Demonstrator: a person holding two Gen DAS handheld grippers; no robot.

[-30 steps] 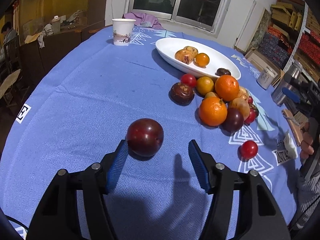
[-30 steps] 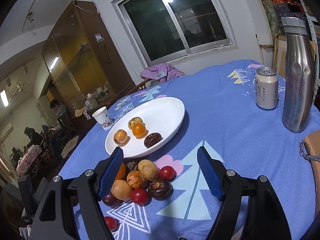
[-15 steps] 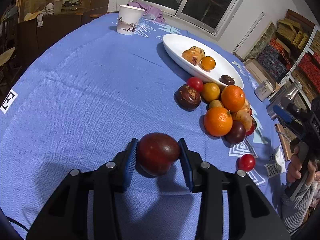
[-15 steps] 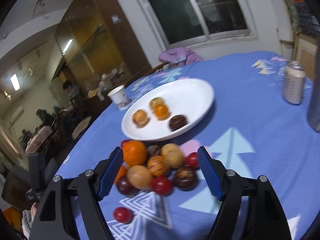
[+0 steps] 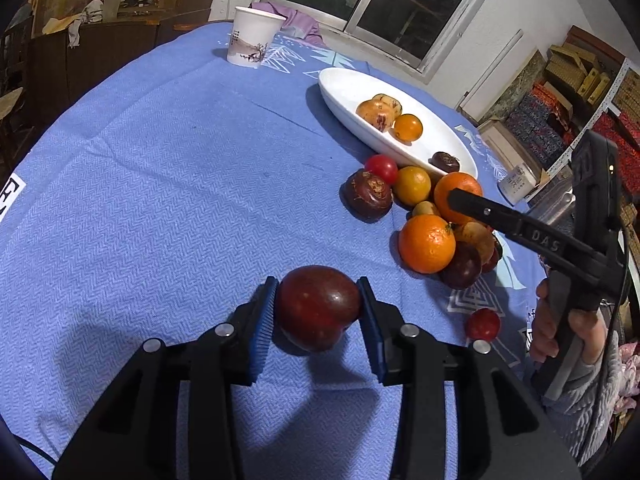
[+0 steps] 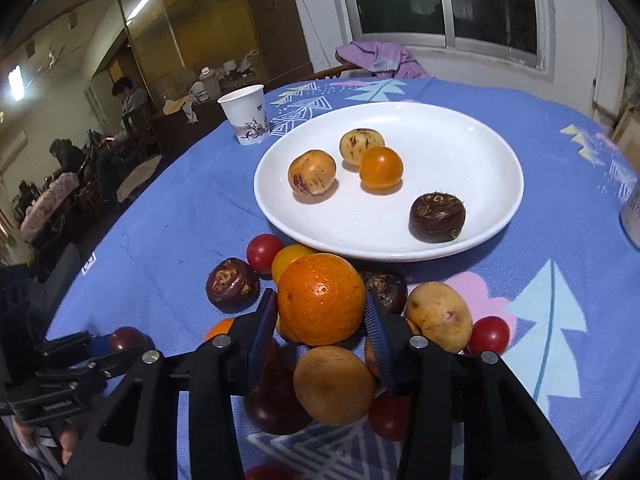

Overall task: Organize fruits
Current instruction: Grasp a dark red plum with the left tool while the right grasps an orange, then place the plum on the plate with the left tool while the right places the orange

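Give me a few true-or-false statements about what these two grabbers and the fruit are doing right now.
1. The left gripper clamps a dark red plum. True.
2. The right gripper is closed on an orange. True.
3. The white plate holds no fruit. False: four pieces lie in it.
4. The paper cup lies tipped over. False: it stands upright.
5. Most fruit sits piled beside the plate. True.
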